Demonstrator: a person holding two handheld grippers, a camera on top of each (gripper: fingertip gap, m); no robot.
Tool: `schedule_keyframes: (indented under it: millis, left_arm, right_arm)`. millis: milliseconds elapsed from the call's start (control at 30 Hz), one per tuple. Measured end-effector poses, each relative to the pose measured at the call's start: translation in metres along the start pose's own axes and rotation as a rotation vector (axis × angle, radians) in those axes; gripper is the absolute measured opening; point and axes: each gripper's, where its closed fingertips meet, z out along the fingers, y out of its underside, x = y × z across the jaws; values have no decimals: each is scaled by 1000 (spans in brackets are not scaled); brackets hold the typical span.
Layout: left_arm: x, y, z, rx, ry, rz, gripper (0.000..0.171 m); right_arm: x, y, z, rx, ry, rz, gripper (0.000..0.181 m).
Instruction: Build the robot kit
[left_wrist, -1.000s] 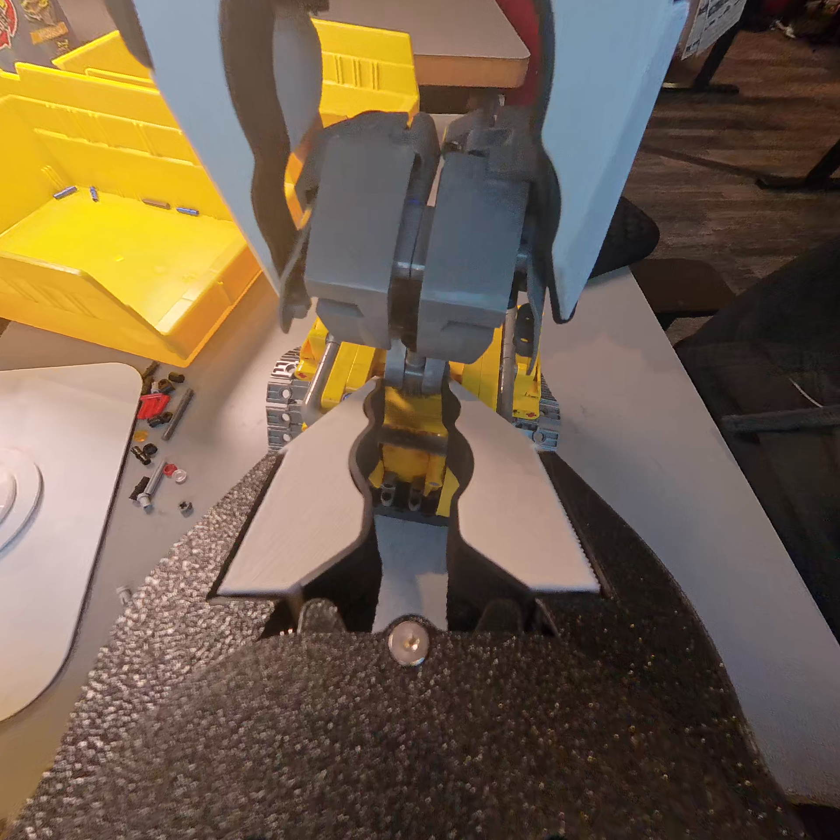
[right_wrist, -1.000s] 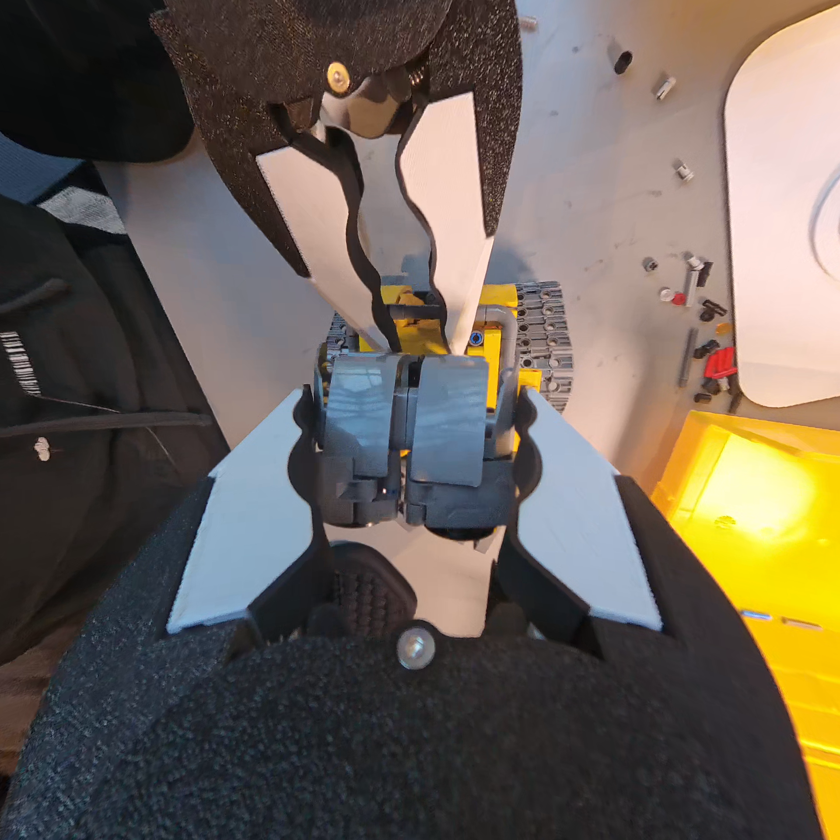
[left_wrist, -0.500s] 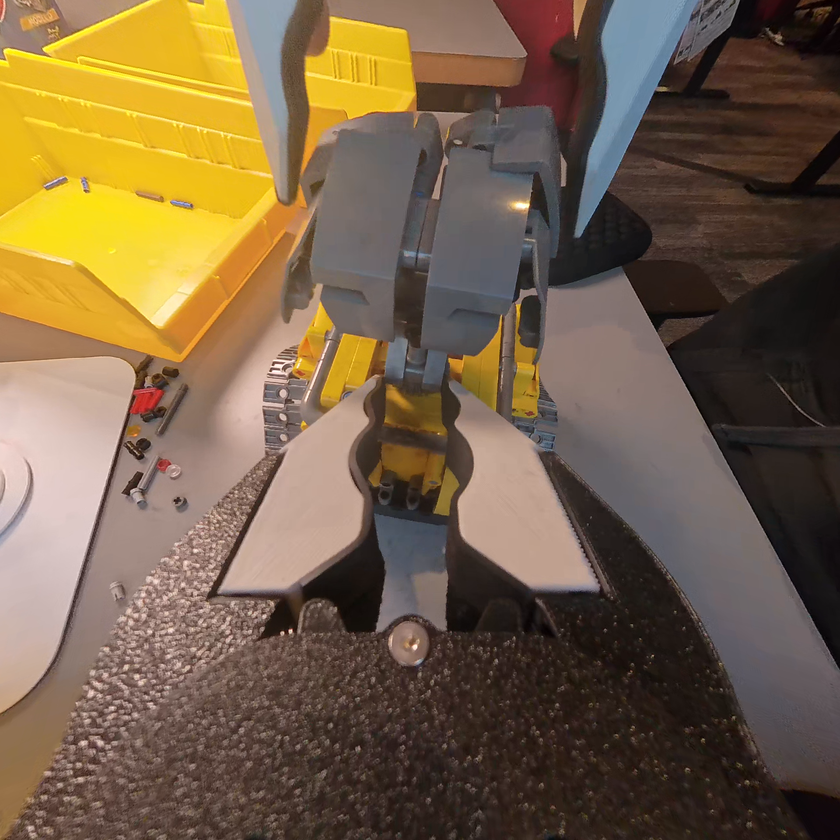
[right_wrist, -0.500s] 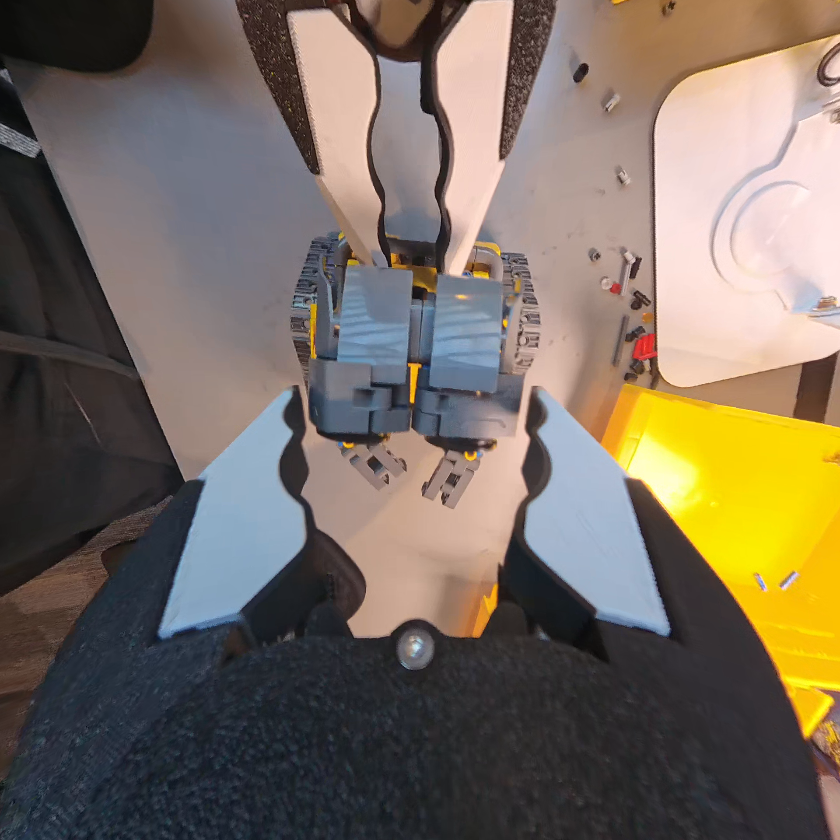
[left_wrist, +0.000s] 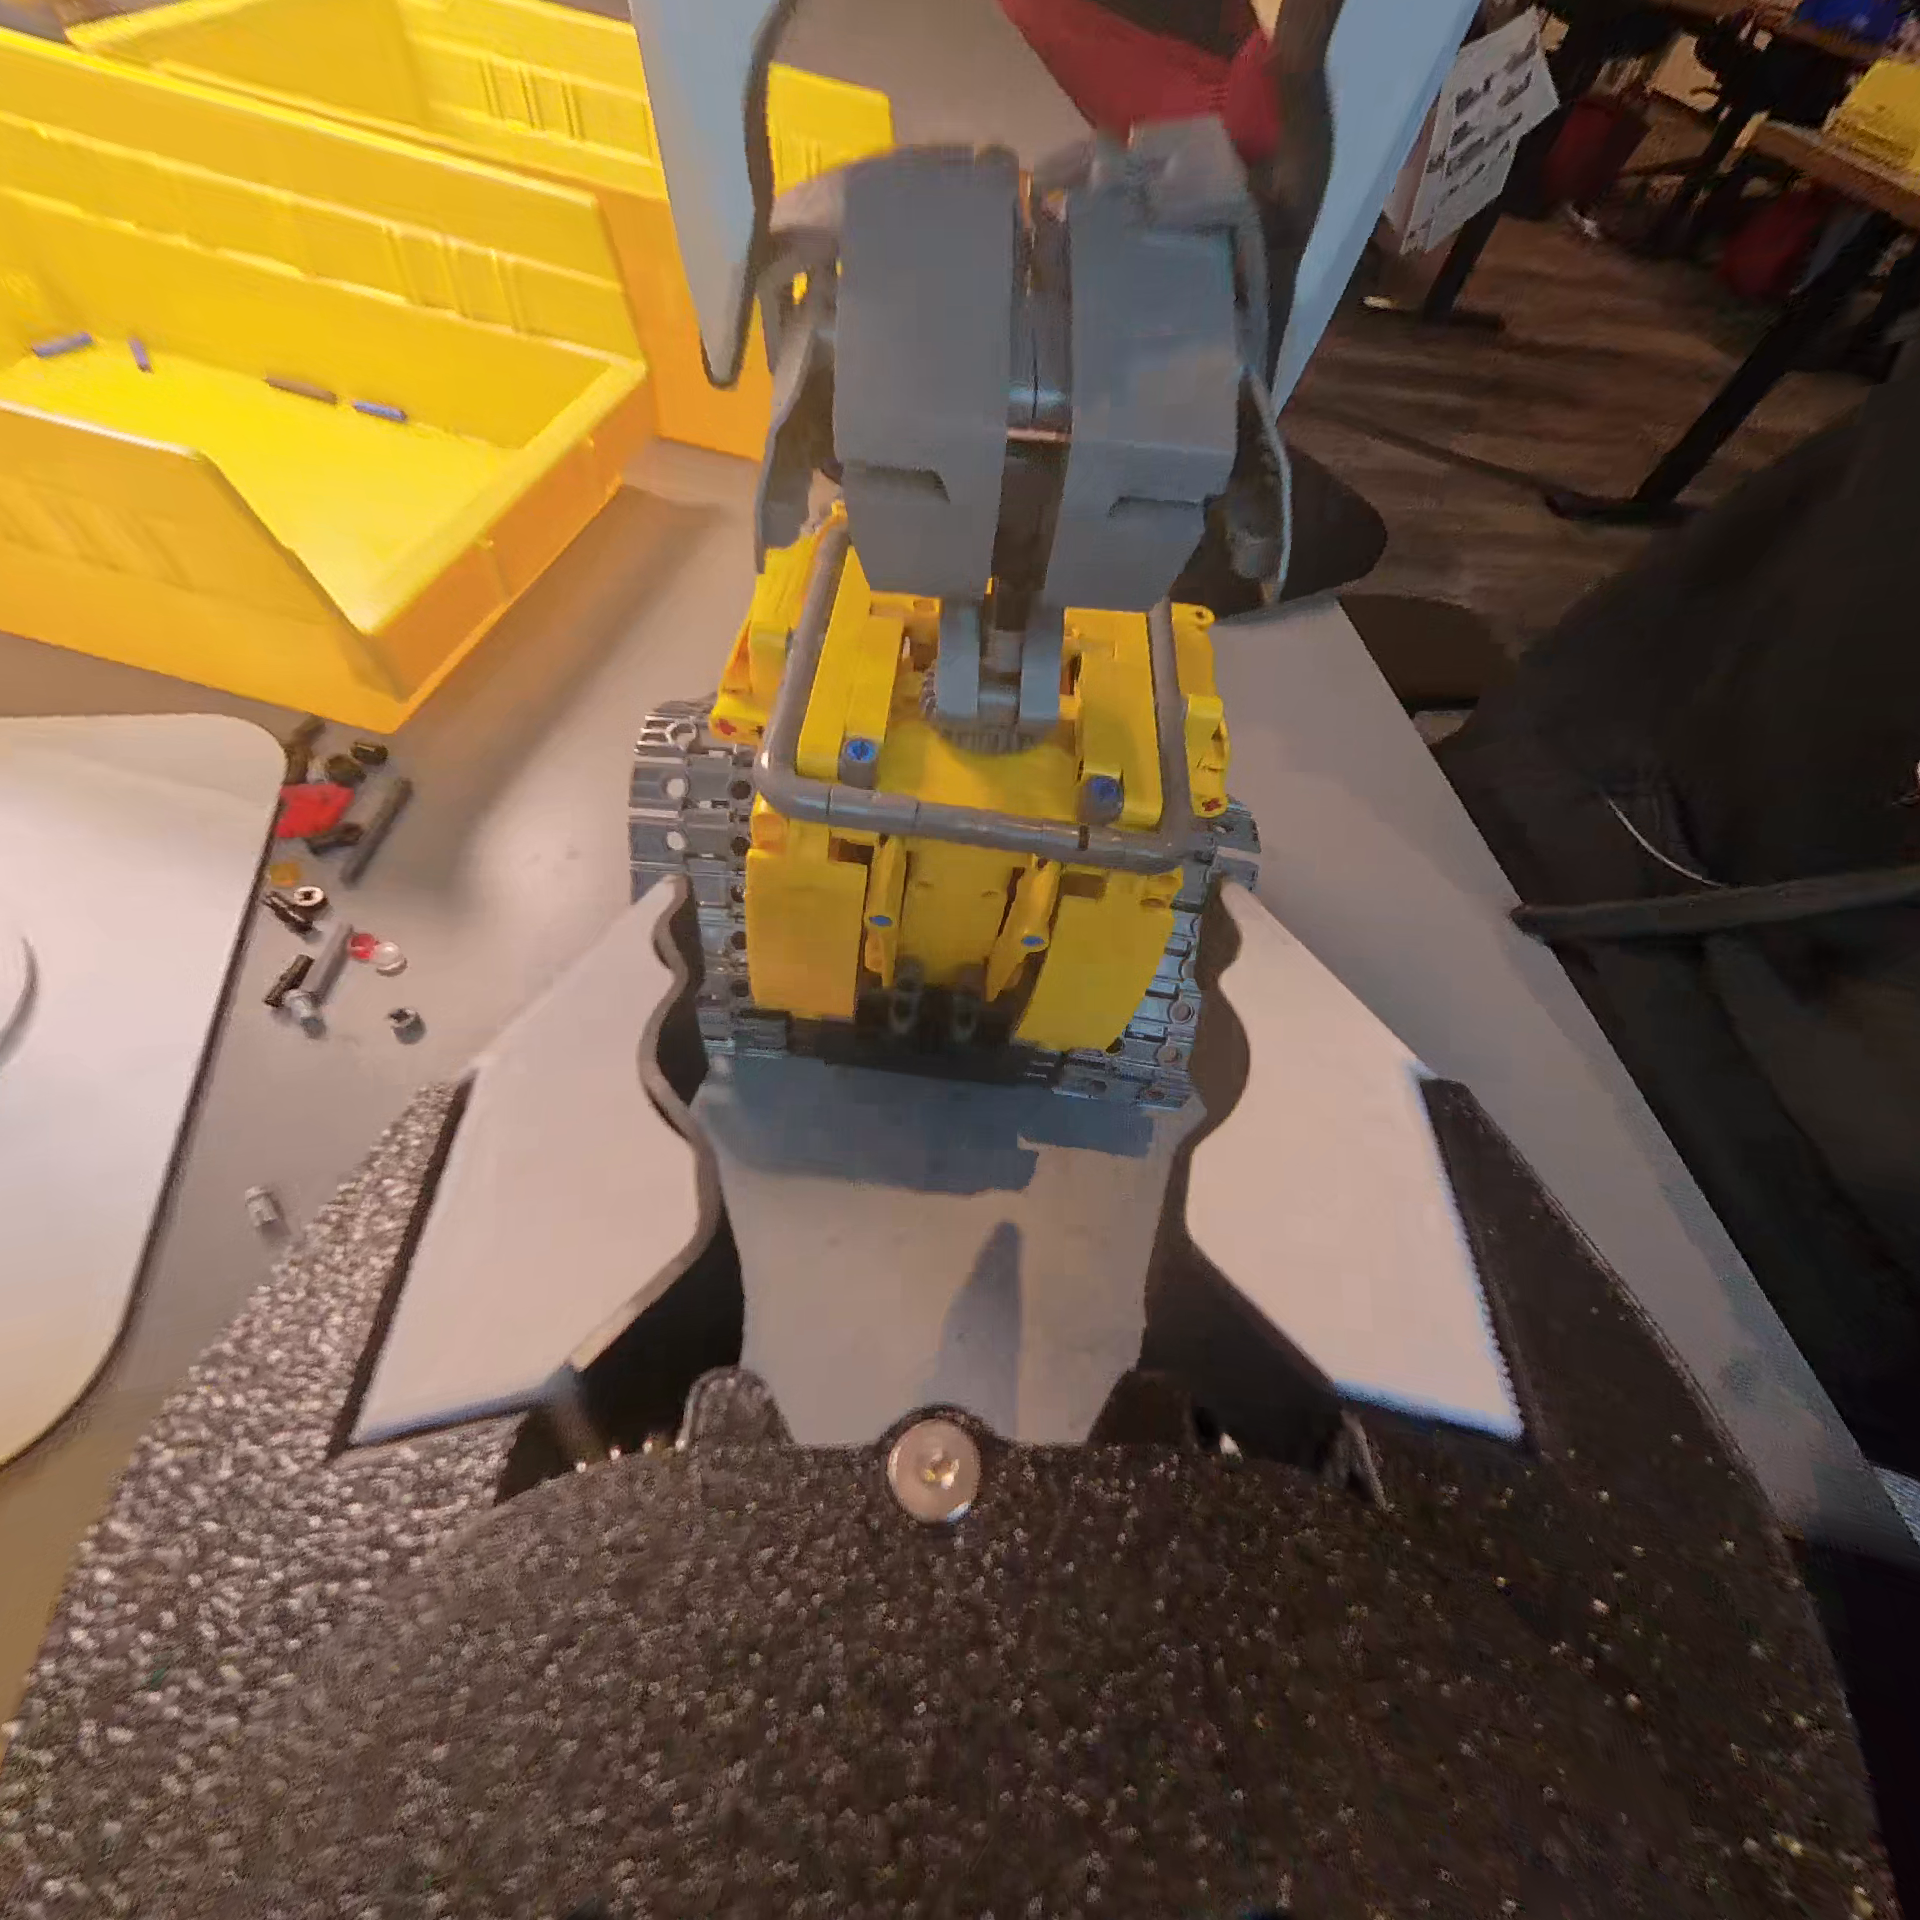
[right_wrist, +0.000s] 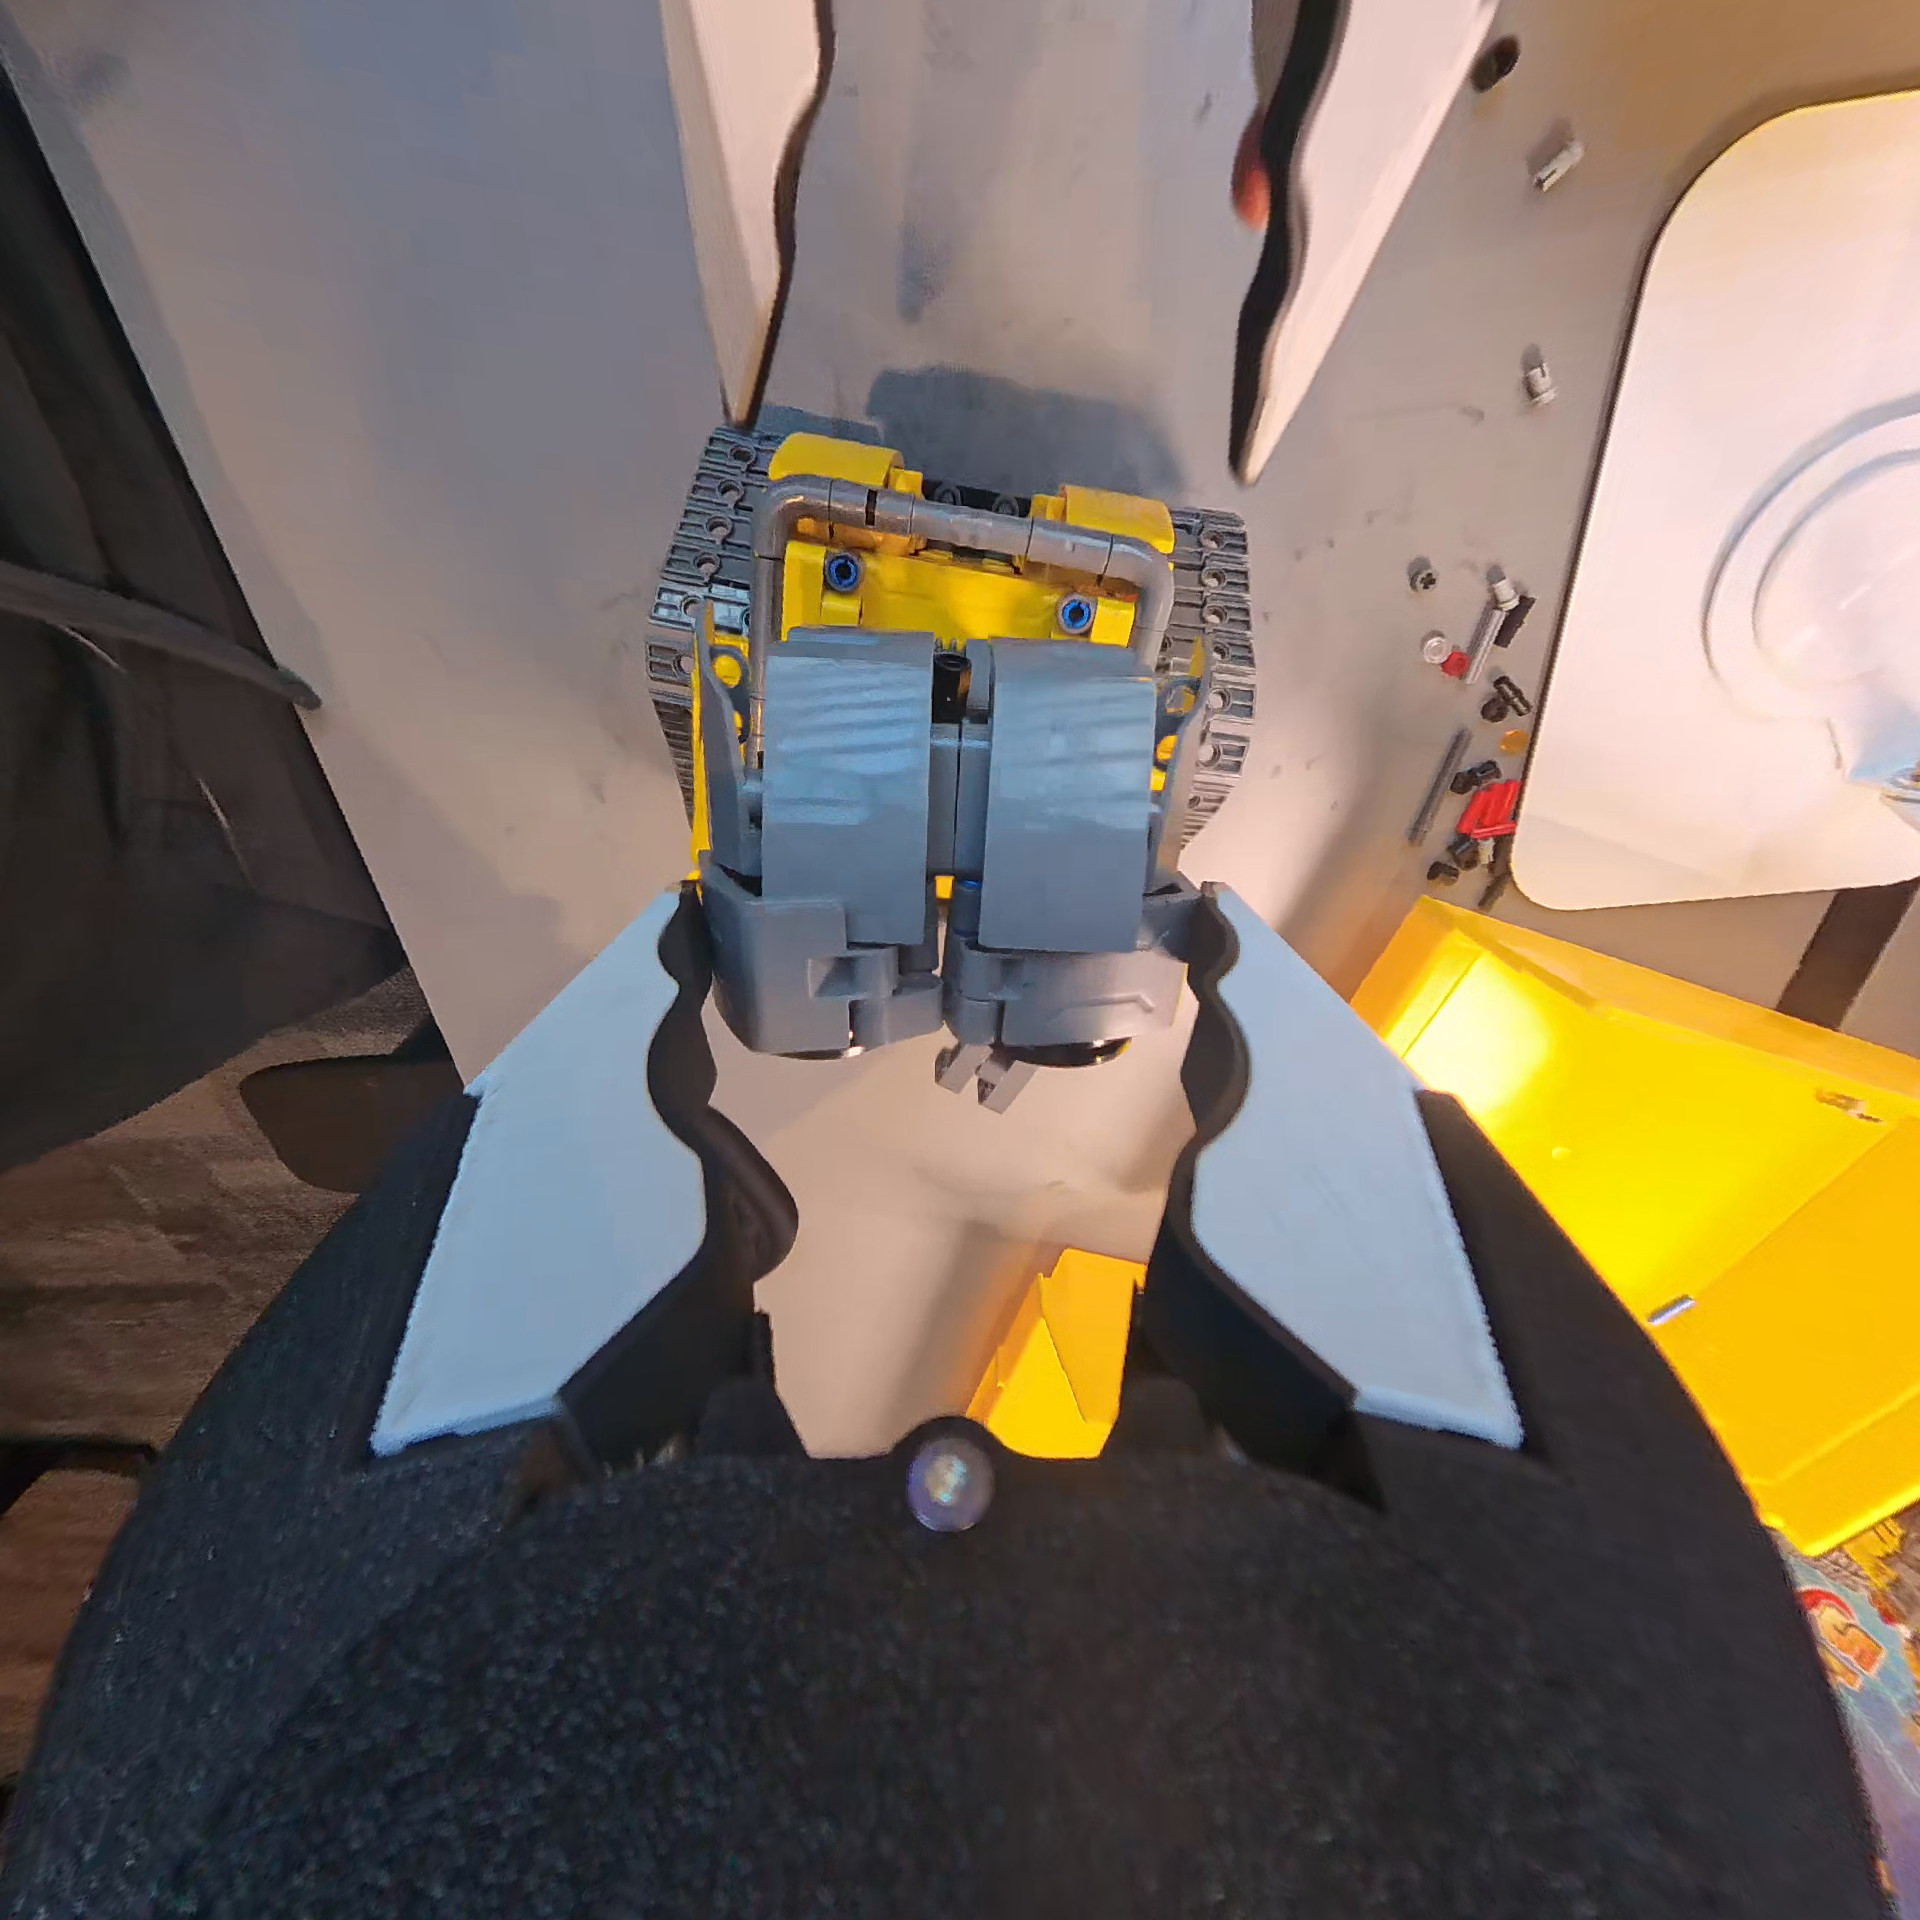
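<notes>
A toy brick robot stands on the grey table (left_wrist: 1382, 935). It has a yellow body (left_wrist: 956, 831), grey treads (right_wrist: 1221, 665) and a grey two-lobed head (right_wrist: 935, 810). My left gripper (left_wrist: 951, 914) is open and empty, its fingertips either side of the robot's treads at the back. My right gripper (right_wrist: 945, 899) is open and empty, its fingertips close beside the front of the head. Each gripper's fingers show at the top of the other view: the right fingers (left_wrist: 696, 156) flank the head (left_wrist: 1029, 395), and the left fingers (right_wrist: 738, 208) stand behind the robot.
Yellow bins (left_wrist: 291, 416) stand at the back left and show in the right wrist view (right_wrist: 1662, 1195). Several loose small parts (left_wrist: 332, 883) lie beside a white rounded plate (left_wrist: 104, 987). The table edge runs along the right, with dark fabric (left_wrist: 1714, 831) beyond. The gap from one gripper's tips to the other's is roughly 9 cm.
My left gripper has opened wide from its narrow grip at the robot's back. My right gripper drew back from the head, then came close around it again, open.
</notes>
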Motion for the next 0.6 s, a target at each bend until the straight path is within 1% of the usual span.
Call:
schedule_keyframes:
  millis: [33,67,133,400,600]
  left_arm:
    - [1,5,9,-29,12,2,98]
    - [2,8,18,-58,17,9,99]
    - [2,10,28,-86,14,24,104]
    - [2,9,31,-81,1,26,103]
    - [2,8,32,-79,-1,24,102]
  right_arm:
    - [0,-2,0,-7,7,-9,92]
    - [0,-4,0,-19,16,-20,92]
    - [1,-6,0,-47,24,-40,92]
    - [3,-3,2,-115,-16,-55,92]
    - [4,1,5,-197,-24,-70,91]
